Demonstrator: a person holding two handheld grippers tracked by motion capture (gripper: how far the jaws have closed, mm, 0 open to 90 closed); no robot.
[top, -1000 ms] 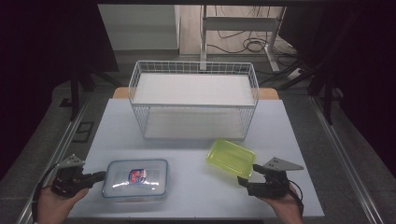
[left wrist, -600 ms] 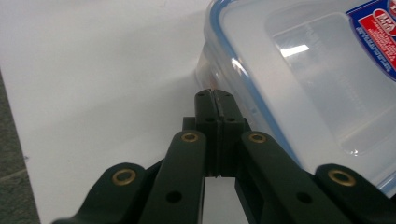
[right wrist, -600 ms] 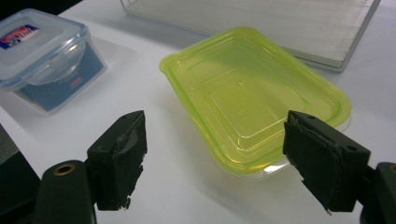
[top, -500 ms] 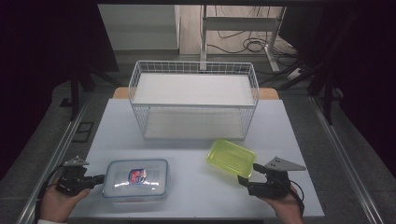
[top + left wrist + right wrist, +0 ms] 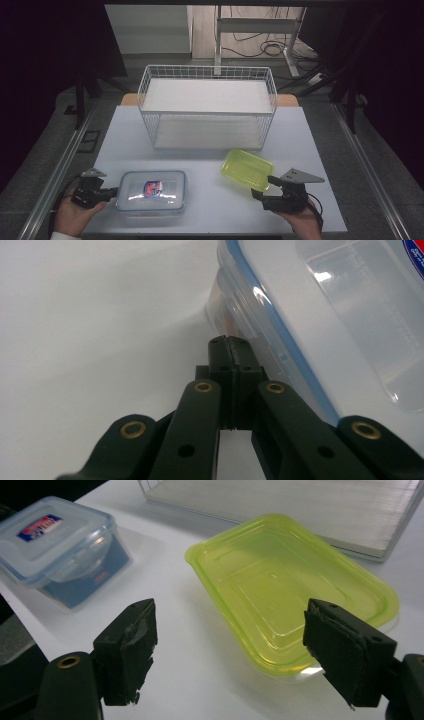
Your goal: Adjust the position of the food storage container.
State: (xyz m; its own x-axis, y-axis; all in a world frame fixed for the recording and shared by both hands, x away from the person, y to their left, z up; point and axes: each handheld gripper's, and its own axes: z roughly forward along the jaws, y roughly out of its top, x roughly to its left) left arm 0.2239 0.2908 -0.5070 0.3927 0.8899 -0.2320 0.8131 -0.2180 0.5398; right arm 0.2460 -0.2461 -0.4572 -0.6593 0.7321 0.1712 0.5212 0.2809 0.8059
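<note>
Item one: clear lidded box [image 5: 152, 191], blue seal under the lid, red-and-blue label on top, at the table's [image 5: 210, 220] near edge, left of centre. Your left gripper [image 5: 113, 191] sits at its left end with jaws pressed together on nothing, tips just beside the wall below the lid rim. Judged rigid and smooth-sided, likely slippery; take it across a lid flap or the rim, not the bare wall. Whether it holds anything, and so its weight, you cannot tell.

Item two: yellow-green tray [image 5: 287, 592], translucent, shallow, toward the near right of the table, just in front of the wire basket [image 5: 272, 95] at the far edge. Your right gripper [image 5: 235, 650] is spread wide, one jaw on each side of the tray's near corner, touching nothing. Judged light, thin and somewhat flexible; pinch the raised rim at that corner.
</note>
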